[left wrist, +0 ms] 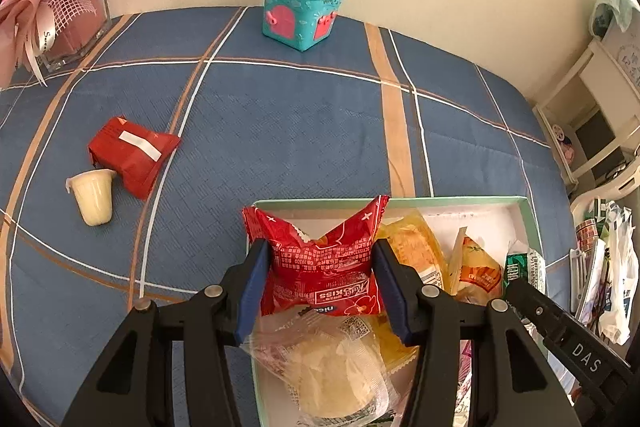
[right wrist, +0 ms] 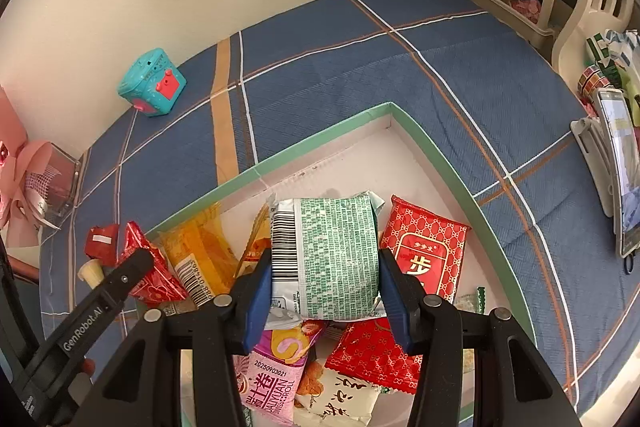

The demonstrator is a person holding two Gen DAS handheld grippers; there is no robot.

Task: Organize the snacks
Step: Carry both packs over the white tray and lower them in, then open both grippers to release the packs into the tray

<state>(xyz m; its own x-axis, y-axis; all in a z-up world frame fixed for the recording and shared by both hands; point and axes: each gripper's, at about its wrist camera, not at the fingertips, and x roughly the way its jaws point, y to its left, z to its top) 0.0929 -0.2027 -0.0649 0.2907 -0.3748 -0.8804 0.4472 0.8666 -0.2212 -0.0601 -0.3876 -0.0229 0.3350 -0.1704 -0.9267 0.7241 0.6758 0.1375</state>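
Note:
My left gripper (left wrist: 318, 263) is shut on a red snack packet (left wrist: 324, 267) held over the near-left corner of the green-rimmed box (left wrist: 320, 203). My right gripper (right wrist: 324, 275) is shut on a green-and-white snack packet (right wrist: 332, 259) held above the same box (right wrist: 320, 135), which holds several snacks. A dark red packet (left wrist: 132, 153) and a small cream jelly cup (left wrist: 94, 195) lie on the blue plaid cloth to the left of the box. The left gripper with its red packet (right wrist: 154, 275) shows at the left of the right wrist view.
A teal toy box (left wrist: 302, 9) stands at the far edge by the wall. A glass vase with a pink bow (left wrist: 60, 19) is at the far left. A white shelf (left wrist: 592, 115) and bags stand off the table's right edge. A phone on a stand (right wrist: 618, 167) sits at the right.

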